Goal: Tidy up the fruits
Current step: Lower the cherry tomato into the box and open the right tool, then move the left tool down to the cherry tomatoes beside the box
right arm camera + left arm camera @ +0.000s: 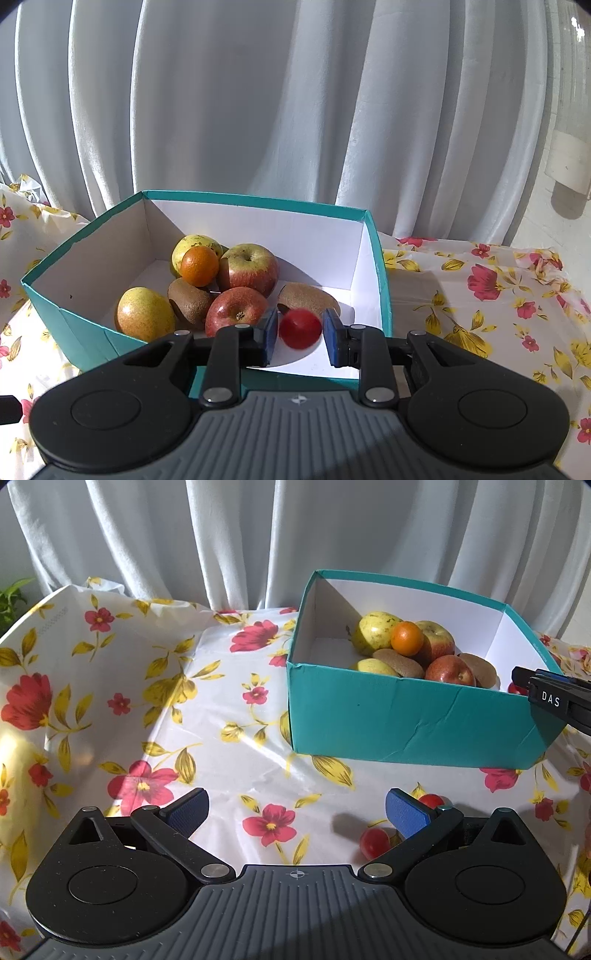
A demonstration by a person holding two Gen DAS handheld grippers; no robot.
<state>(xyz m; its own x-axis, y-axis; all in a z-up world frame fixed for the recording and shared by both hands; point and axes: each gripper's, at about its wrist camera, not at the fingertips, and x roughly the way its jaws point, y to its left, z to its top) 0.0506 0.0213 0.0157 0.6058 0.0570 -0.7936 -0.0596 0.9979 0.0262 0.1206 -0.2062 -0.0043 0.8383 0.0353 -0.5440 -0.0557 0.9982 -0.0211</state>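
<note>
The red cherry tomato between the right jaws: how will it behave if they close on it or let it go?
The tomato looks round and glossy, so it may slip from the jaws. It probably bruises or bursts under hard squeezing. Dropped in the box, it would likely roll toward the kiwi.

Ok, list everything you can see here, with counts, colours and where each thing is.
Box: one, teal outside, white inside, on the table.
Apples: two, red-yellow, in the box.
Pears: two, yellow-green, in the box.
Kiwis: two, brown, in the box.
Orange: one, atop the pile.
Small red fruits: one between the right gripper's fingers, over the box; two on the table by the left gripper.
Tablecloth: white, floral.
Curtain: white, behind.
Left gripper: open, empty.
Right gripper: open around the fruit, not clearly touching.
</note>
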